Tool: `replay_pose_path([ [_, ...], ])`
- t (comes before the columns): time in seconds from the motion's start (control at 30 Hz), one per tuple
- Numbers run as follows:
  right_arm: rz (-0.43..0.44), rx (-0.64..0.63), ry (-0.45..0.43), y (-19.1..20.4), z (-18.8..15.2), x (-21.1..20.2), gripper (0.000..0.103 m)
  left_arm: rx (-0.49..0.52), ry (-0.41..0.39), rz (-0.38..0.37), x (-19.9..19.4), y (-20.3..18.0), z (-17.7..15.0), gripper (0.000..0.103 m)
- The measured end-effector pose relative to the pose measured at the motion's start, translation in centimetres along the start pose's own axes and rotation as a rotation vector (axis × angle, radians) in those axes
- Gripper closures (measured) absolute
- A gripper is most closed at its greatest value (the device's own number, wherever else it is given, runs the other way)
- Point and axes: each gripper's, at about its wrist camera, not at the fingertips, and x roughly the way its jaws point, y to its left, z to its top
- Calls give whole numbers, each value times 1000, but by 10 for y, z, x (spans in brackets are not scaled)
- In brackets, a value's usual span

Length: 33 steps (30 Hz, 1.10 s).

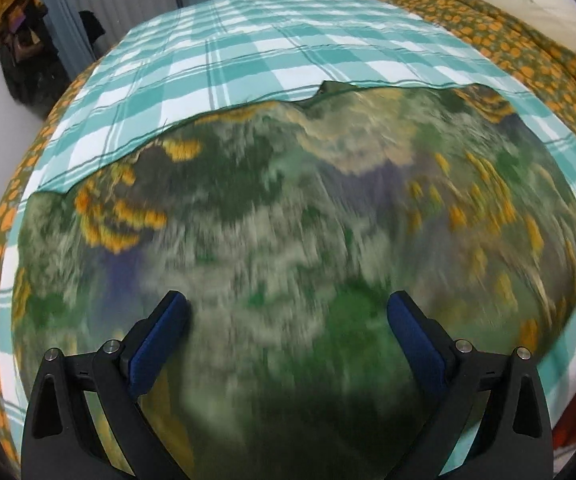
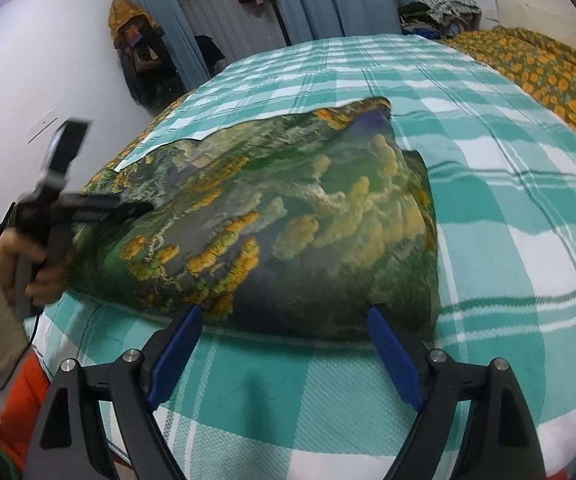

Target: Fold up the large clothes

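Right gripper, jaws spread and empty, faced the printed cloth's near edge; left gripper, likewise unclosed, hovered over its middle.

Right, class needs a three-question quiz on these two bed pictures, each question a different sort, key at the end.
1. True or false: the right gripper is clamped on the printed cloth.
2. What does the cloth lie on? A) bare floor B) checked sheet C) wooden table
3. Fill in: in the right wrist view, the left gripper enters from the picture's ____ side.

Key: 1 false, its jaws stand open just short of the cloth's near edge. 2 B. 3 left.
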Motion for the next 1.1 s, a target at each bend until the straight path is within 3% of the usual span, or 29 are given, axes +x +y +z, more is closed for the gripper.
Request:
replay_pose_path([
  [0.3, -23, 30, 10, -3, -5, -2, 16, 12, -20, 47, -26, -21, -31, 3],
  [0.7, -64, 140, 26, -18, -10, -9, 16, 20, -9, 84, -33, -26, -33, 3],
  [1.1, -75, 184, 55, -25, -15, -2, 16, 2, 2, 68, -33, -22, -33, 3],
])
